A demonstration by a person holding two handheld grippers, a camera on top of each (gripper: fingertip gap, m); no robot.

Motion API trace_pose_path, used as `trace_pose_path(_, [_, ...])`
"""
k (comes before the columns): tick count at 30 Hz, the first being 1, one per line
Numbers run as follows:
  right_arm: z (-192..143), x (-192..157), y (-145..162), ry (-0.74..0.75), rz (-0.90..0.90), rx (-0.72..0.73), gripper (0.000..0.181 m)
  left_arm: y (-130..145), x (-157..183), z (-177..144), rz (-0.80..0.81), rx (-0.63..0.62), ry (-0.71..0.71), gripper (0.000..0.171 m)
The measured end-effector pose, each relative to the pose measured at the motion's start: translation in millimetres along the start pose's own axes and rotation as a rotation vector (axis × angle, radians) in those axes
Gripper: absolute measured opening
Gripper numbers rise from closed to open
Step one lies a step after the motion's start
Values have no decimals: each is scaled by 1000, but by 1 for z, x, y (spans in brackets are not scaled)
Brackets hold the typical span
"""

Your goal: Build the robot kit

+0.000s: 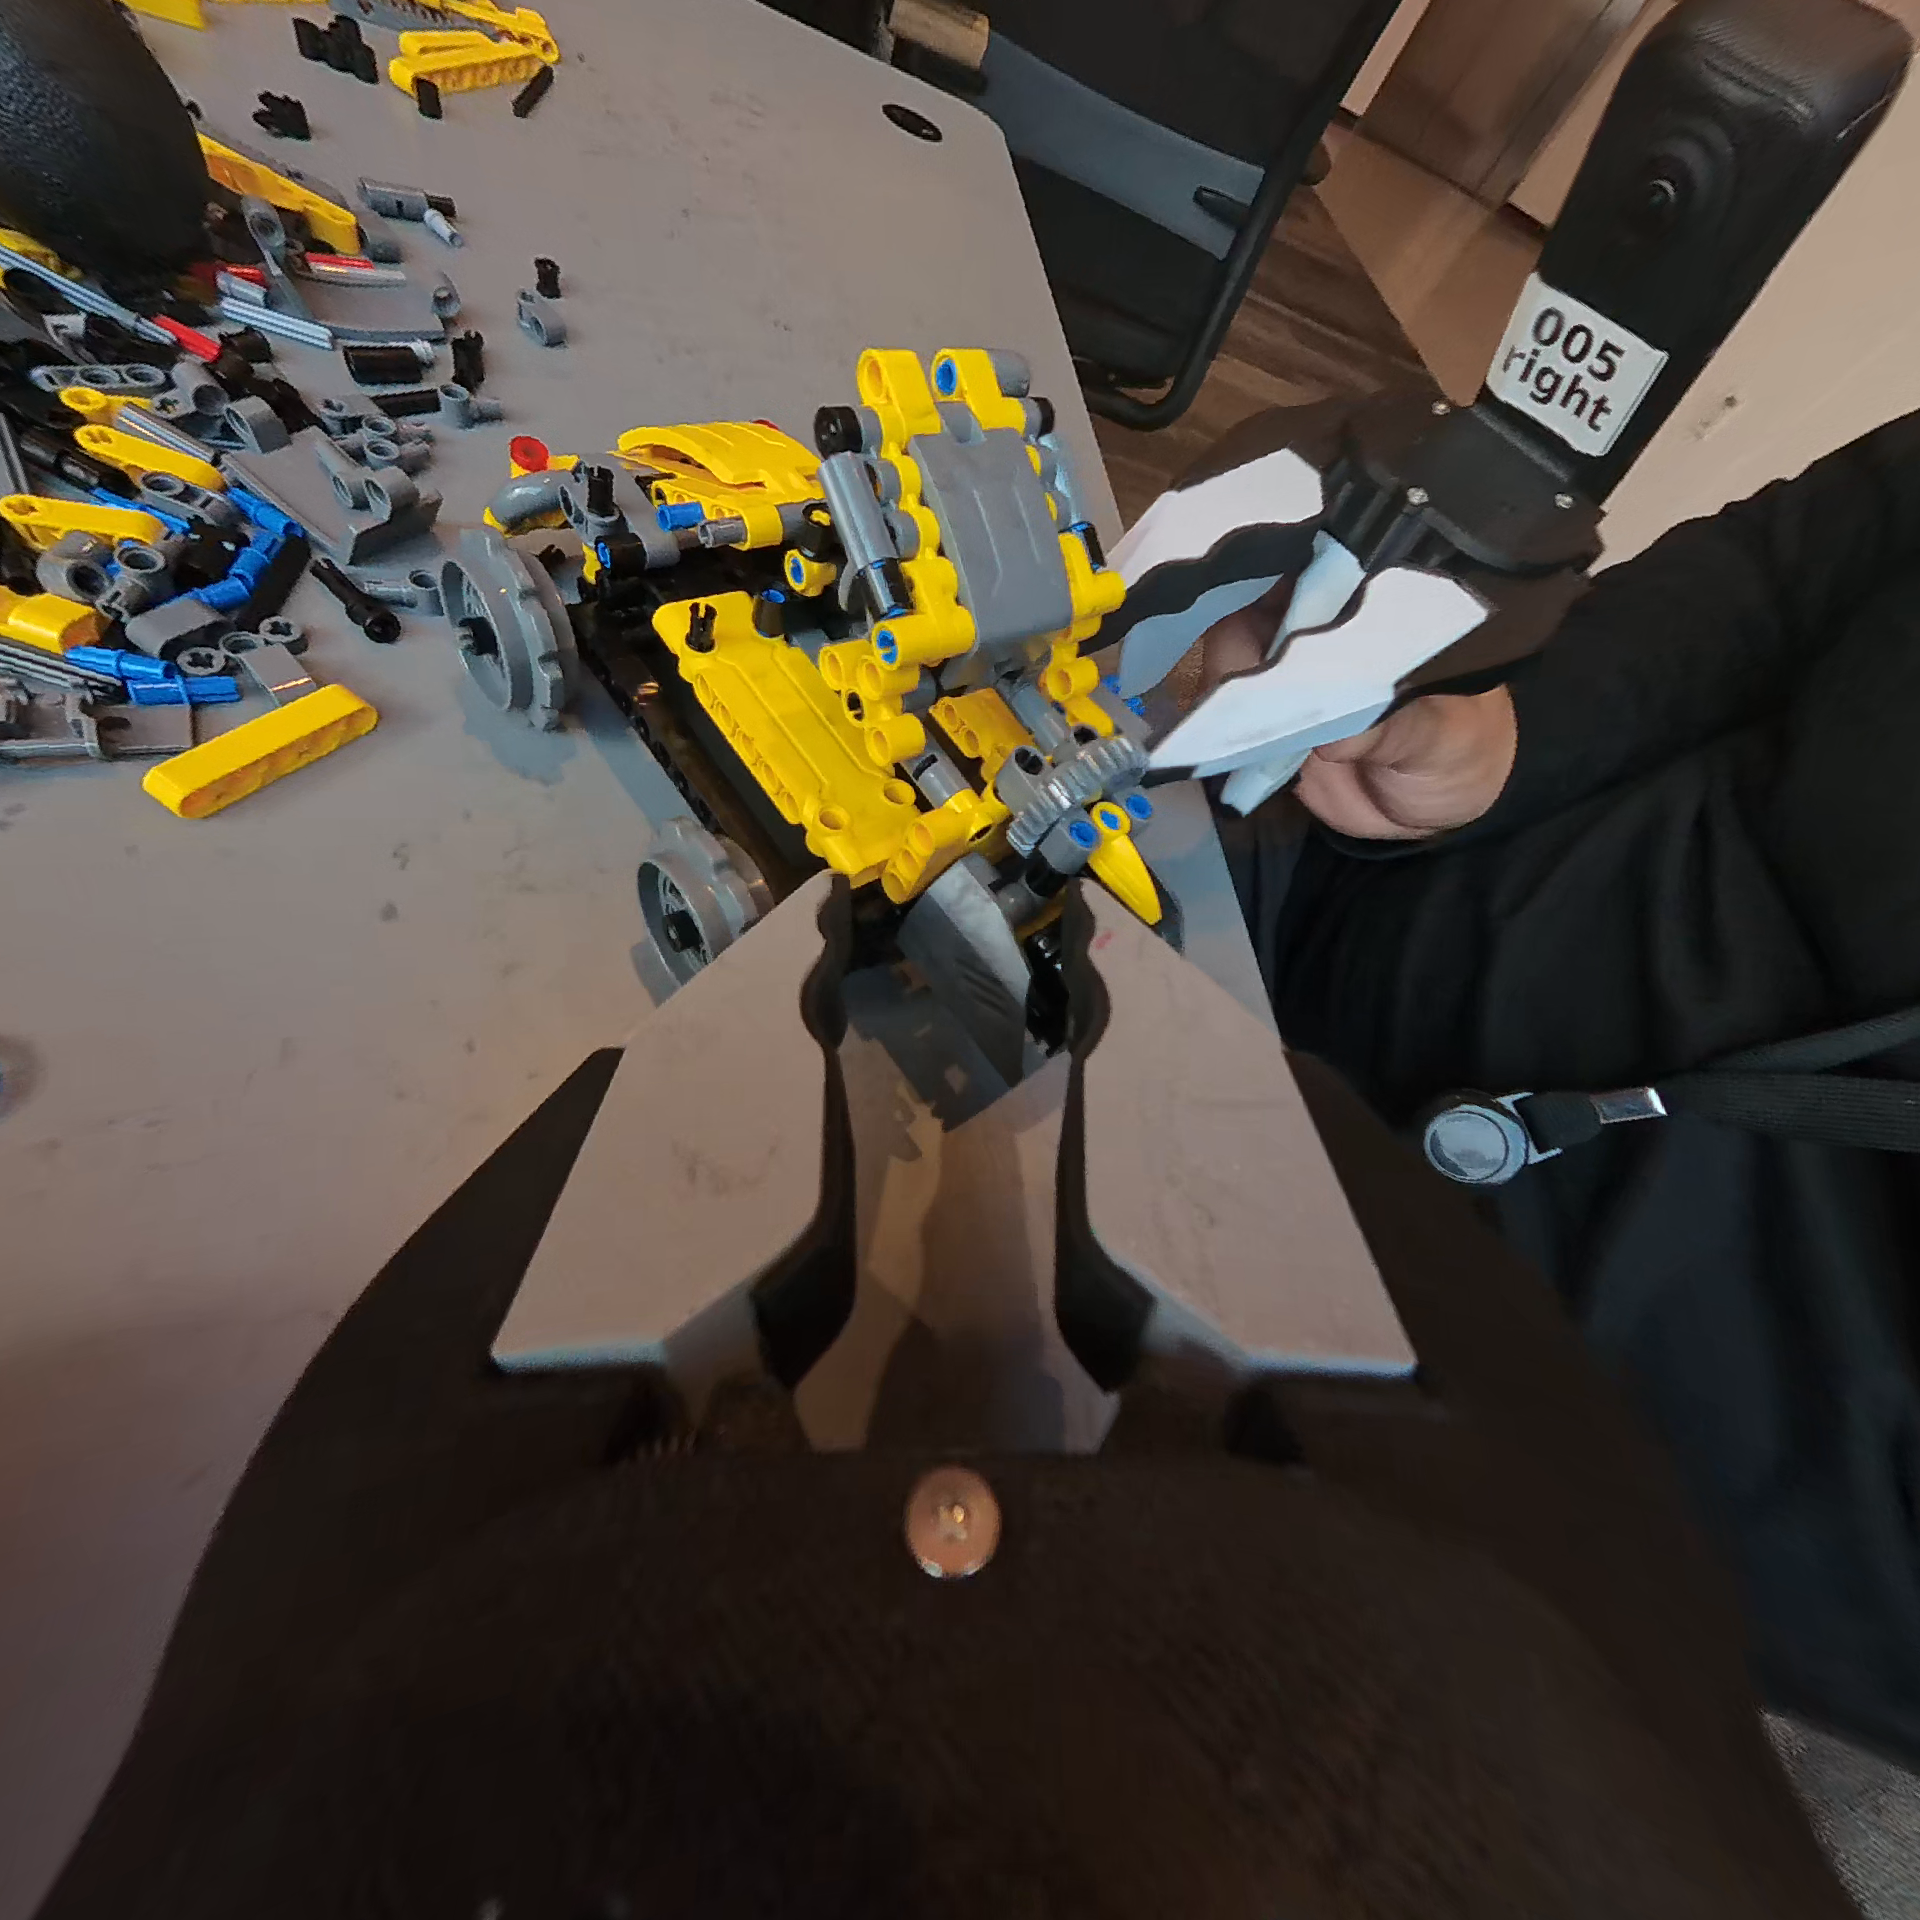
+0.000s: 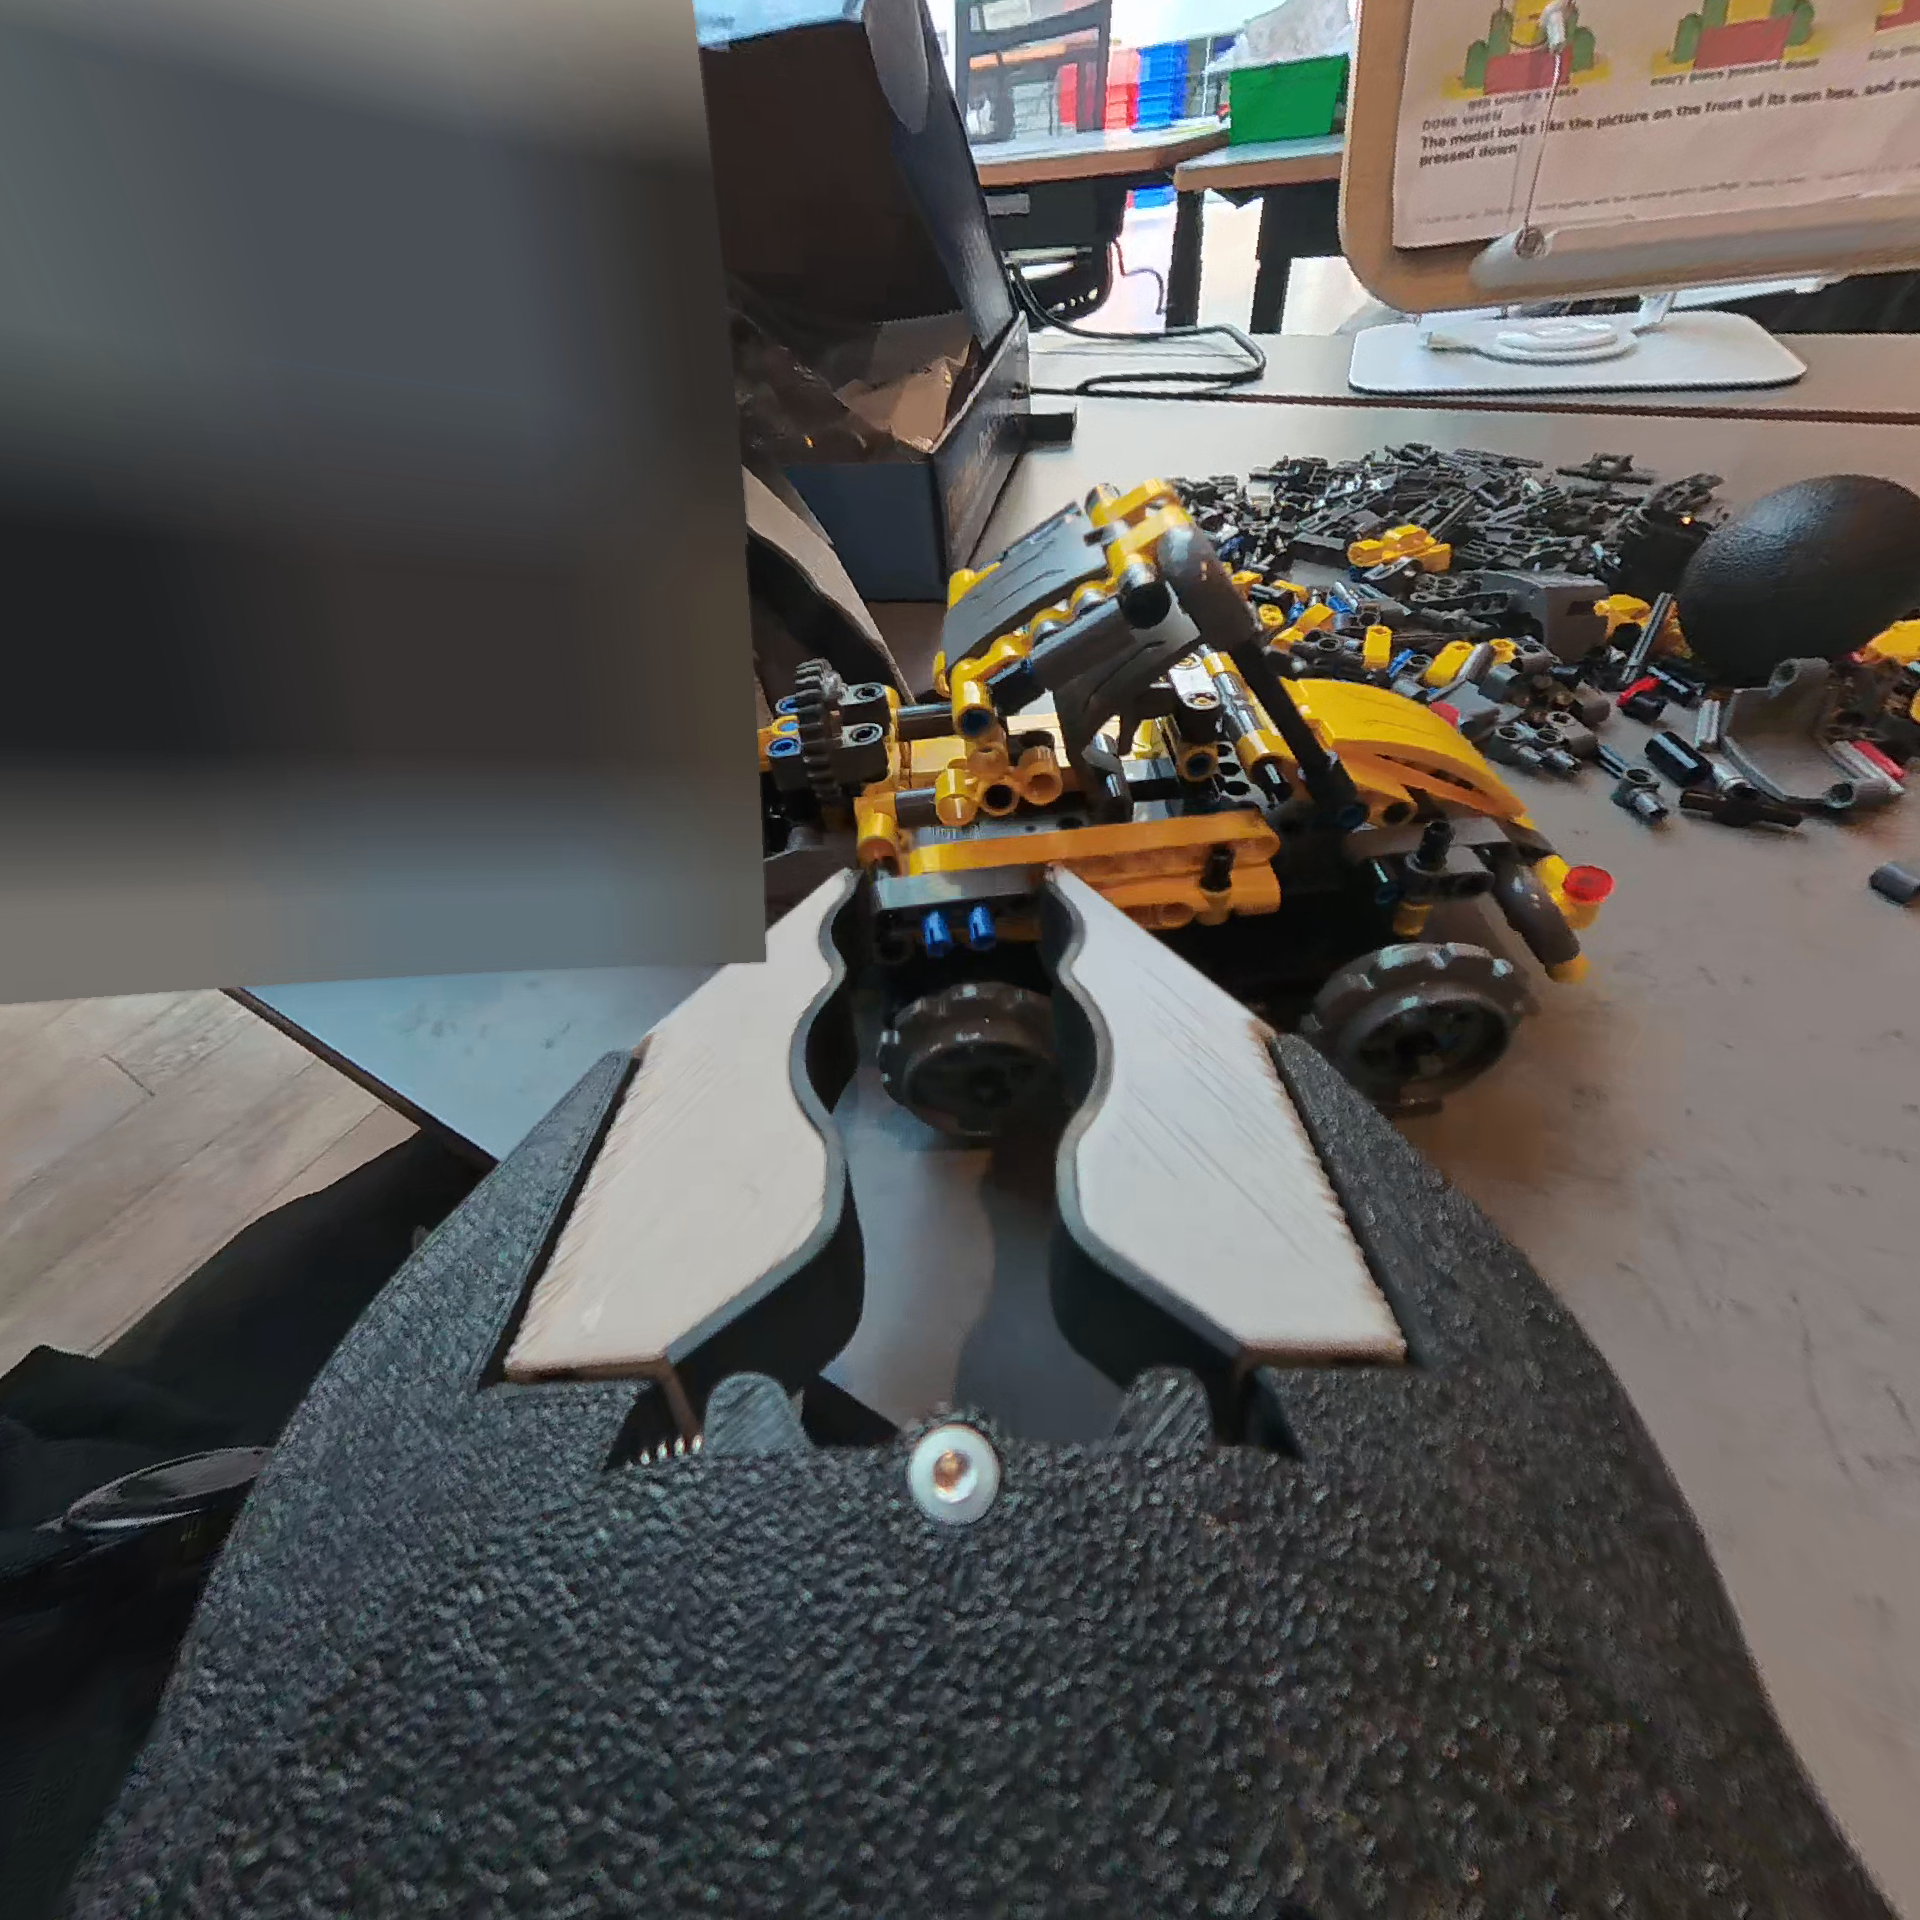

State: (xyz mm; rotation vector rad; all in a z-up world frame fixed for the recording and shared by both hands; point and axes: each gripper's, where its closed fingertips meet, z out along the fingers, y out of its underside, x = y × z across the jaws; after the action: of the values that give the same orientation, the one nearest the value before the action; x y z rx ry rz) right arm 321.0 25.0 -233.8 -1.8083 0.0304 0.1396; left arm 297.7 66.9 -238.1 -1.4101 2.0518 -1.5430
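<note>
A yellow, grey and black brick-built toy vehicle (image 1: 831, 665) stands on the grey table (image 1: 312, 1039). My left gripper (image 1: 961, 914) is at its rear end, shut on a grey panel (image 1: 956, 997) that fills the gap between the jaws. My right gripper (image 1: 1132, 686) meets the vehicle's side beside a grey gear (image 1: 1075, 779). In the right wrist view the vehicle (image 2: 1143, 810) is side-on, and my right gripper (image 2: 954, 883) is closed to the width of a dark grey beam (image 2: 956, 891) with two blue pins, above a wheel (image 2: 966, 1070).
Loose yellow, grey, blue and black parts (image 1: 156, 488) lie spread on the table's far side (image 2: 1455, 582), by a black rounded object (image 2: 1808, 592). An open cardboard box (image 2: 883, 343) and a stand holding a printed sheet (image 2: 1621, 156) stand behind. The table edge (image 1: 1049, 343) runs beside a person's black sleeve (image 1: 1714, 831). Left tips and right tips are each some 25 centimetres from the black rounded object (image 2: 1808, 592).
</note>
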Motion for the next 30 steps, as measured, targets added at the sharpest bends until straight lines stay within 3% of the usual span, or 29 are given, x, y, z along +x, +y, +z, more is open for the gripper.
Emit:
trace_pose_path(16, [0, -2, -3, -40, 3, 46, 31, 1, 0, 2, -12, -7, -1, 37])
trace_pose_path(25, [3, 3, -4, 73, -206, 5, 33, 4, -3, 6, 48, -36, -72, 36])
trace_pose_path(30, [3, 8, -5, 39, -96, 28, 32, -1, -4, 6, 3, -7, -57, 36])
